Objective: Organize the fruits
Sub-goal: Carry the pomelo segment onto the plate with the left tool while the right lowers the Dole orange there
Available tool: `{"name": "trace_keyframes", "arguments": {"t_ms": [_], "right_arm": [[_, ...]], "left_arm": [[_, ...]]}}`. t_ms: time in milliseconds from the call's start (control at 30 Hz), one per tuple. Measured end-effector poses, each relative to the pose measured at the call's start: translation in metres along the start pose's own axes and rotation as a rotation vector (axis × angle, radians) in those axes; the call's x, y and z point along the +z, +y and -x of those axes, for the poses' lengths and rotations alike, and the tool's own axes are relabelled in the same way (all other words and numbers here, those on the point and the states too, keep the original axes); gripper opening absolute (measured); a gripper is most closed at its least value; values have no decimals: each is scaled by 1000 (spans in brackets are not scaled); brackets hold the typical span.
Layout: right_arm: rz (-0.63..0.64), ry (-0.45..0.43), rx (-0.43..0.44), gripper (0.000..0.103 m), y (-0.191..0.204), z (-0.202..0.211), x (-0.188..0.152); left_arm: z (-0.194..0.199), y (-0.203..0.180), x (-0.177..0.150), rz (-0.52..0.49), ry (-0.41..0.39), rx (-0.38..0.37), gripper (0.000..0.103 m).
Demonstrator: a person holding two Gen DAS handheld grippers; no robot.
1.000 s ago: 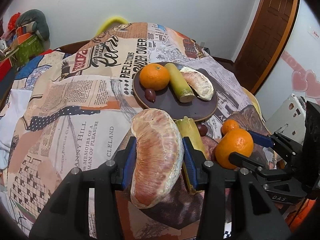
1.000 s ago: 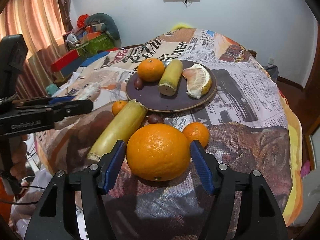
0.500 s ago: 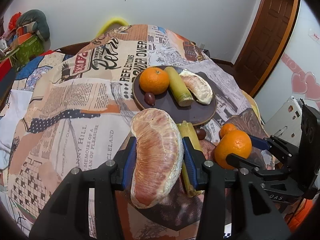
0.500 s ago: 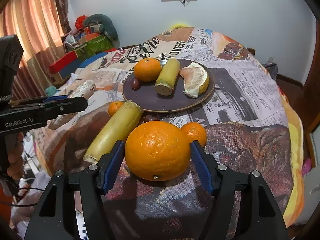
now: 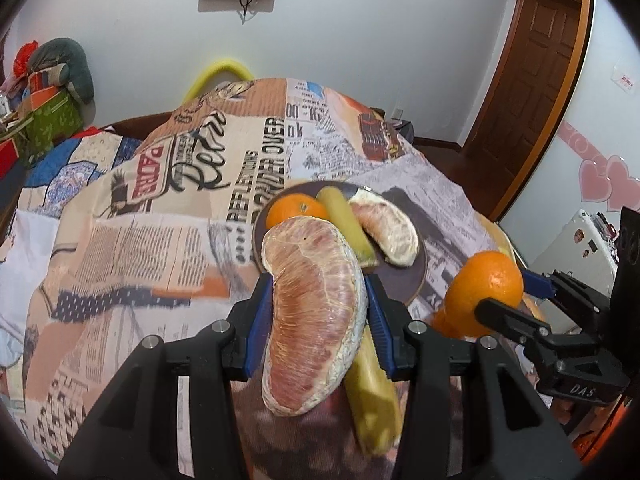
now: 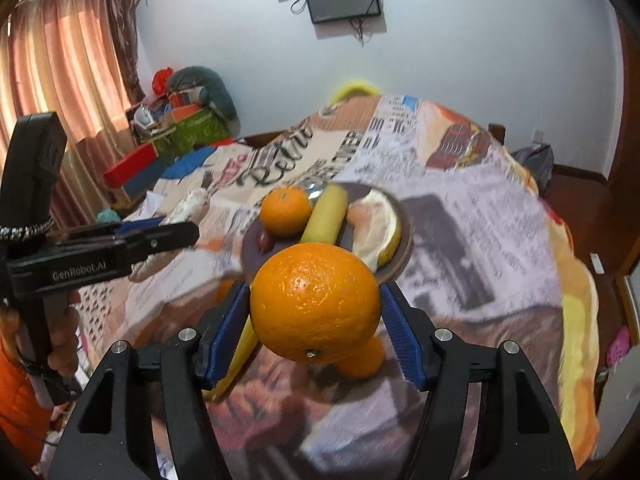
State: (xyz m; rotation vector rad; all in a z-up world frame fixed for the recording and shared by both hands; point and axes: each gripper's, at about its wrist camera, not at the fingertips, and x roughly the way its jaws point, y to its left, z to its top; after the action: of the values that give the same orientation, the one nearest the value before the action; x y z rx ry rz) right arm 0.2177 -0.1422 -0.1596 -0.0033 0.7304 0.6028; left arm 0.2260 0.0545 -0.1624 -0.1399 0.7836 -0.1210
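While the left gripper [image 5: 319, 317] is clamping a peeled pink pomelo segment [image 5: 314, 312] above the newsprint-patterned tablecloth [image 5: 160, 216], the right gripper [image 6: 315, 336] is squeezing a large round orange [image 6: 315, 302], both hanging near the dark round plate [image 6: 396, 258].

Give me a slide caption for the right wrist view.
Right gripper holds an orange lifted in front of a plate of fruit.

Small orange [image 6: 360, 364] behind big orange [image 6: 315, 302]
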Motion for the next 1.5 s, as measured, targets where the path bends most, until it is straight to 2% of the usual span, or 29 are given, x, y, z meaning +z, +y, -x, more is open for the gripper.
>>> {"name": "trace_keyframes", "arguments": {"t_ms": [367,733,1100,1233,1500], "right_arm": [[0,-34,-21,63,-21,-22,30],[25,-13,-9,63,-28,-62,49],[28,28,27,63,-32,-91,53],[13,47,76,64,-35,-99,55],[23,59,94,64,-35,-98,50]], "left_arm": [[-33,-3,31,-14,-16,-25,45],[-73,3,51,-12,-4,-41,45],[-95,5,56,-14,6,-52,43],[-98,6,56,-11,12,-63,43],[-100,5,57,-9,31,-81,43]]}}
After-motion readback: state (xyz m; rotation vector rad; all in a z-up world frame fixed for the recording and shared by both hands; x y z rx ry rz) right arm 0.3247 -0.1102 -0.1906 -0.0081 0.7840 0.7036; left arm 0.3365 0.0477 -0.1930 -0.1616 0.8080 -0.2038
